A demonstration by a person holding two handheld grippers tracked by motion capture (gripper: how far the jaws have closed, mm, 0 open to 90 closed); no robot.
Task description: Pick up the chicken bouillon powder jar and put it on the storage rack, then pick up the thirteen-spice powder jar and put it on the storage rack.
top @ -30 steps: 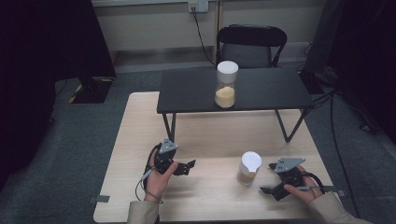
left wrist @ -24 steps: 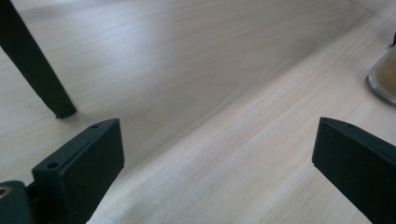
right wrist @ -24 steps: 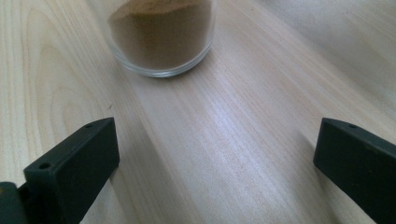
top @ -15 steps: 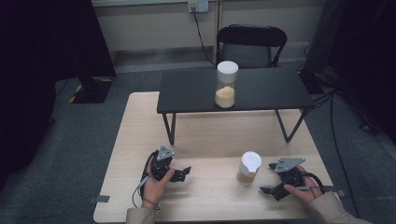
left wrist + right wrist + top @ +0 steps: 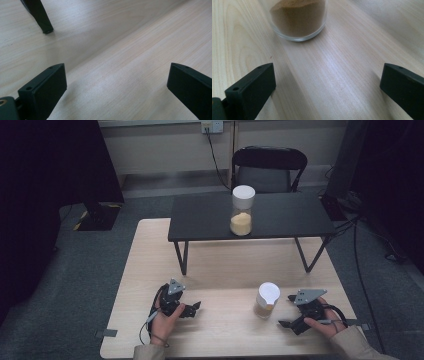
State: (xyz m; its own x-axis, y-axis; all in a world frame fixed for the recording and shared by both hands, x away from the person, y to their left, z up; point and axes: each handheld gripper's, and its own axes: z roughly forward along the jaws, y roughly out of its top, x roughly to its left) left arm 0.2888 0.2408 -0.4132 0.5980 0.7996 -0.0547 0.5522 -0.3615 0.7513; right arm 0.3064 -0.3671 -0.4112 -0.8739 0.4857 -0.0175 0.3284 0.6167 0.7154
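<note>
High view: we rest both claws on pale wooden table (image 5: pixel 225 270); short clear glass jar with white lid, brown powder inside (image 5: pixel 266 300), stands just beside right claw (image 5: pixel 289 311), ready for pickup.
Left gripper view: left claw (image 5: pixel 116 82) released, over bare wood.
Right gripper view: right claw released, jar base ahead, apart.

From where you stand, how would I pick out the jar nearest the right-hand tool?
Start at the pale wooden table, near edge. Just left of the right gripper stands a short glass jar with a white lid and brownish powder. The other jar is taller, on the black bench.
</note>
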